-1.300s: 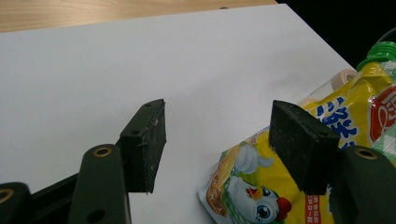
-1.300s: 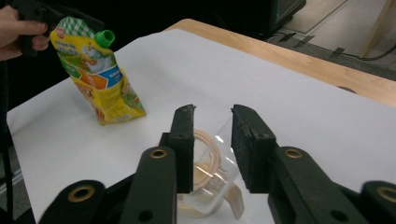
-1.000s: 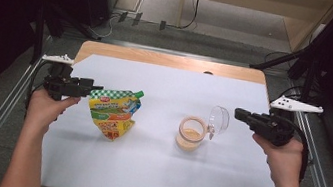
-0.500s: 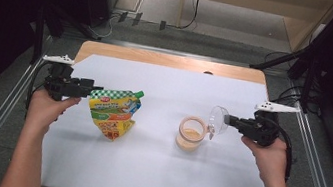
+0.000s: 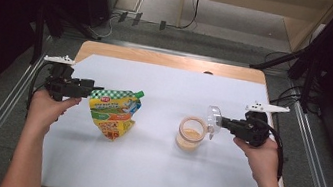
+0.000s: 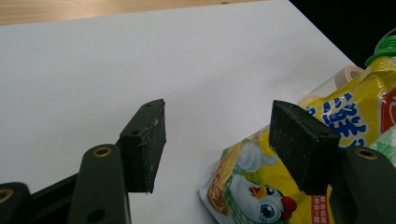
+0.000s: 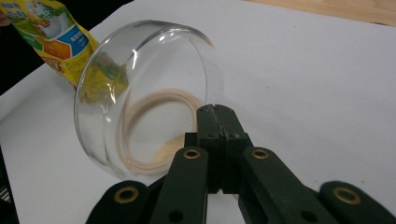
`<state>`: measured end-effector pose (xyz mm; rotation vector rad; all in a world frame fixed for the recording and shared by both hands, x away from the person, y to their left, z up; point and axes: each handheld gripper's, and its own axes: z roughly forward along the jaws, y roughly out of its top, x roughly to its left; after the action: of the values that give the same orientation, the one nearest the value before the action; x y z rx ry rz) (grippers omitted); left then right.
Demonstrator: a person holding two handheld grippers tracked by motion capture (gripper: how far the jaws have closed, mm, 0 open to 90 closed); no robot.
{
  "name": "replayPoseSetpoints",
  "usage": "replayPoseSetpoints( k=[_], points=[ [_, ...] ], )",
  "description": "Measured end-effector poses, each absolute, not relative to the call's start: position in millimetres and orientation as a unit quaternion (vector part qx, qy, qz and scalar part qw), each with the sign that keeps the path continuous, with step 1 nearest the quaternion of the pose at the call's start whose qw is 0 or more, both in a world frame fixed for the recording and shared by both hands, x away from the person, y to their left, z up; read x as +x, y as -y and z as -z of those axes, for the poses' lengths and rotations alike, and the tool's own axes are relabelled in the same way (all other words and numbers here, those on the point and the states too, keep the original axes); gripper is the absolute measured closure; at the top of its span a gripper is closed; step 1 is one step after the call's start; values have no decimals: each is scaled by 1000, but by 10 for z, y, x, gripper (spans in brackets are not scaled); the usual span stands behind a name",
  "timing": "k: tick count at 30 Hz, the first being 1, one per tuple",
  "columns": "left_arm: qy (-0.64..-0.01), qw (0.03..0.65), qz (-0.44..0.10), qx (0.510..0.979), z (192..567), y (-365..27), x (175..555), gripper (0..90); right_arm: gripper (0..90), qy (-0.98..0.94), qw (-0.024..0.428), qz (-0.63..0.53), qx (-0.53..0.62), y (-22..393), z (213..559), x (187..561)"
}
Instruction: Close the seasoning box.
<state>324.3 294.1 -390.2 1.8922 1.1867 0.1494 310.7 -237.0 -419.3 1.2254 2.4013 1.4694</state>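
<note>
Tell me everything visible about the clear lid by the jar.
The clear lid is a round, domed piece that looks like transparent glass or plastic, with a pale beige sealing ring inside its rim. It stands tilted on edge just right of the open jar, over the white sheet. The right tool is shut at its edge, apparently pinching it. Through it a little yellowish powder shows in the jar, and the yellow pouch appears distorted behind it.

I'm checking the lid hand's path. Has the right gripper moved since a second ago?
Yes. The right gripper has come in toward the jar from the paper's right edge, bringing the clear lid beside the jar's rim.
</note>
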Motion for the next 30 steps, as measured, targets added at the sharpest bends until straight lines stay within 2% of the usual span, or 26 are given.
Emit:
replayPoseSetpoints(
  k=[12,24,30],
  points=[
    [-478,435,-59,761,3918,-2942,3250,375,894,-792,39,-479,377,2236,4156,3049],
    [-478,433,-60,761,3936,-2942,3261,370,634,-779,60,-496,380,2415,4216,3114],
    [-479,433,-61,761,3945,-2941,3263,368,547,-771,71,-497,392,2532,4327,3164]
  ],
)
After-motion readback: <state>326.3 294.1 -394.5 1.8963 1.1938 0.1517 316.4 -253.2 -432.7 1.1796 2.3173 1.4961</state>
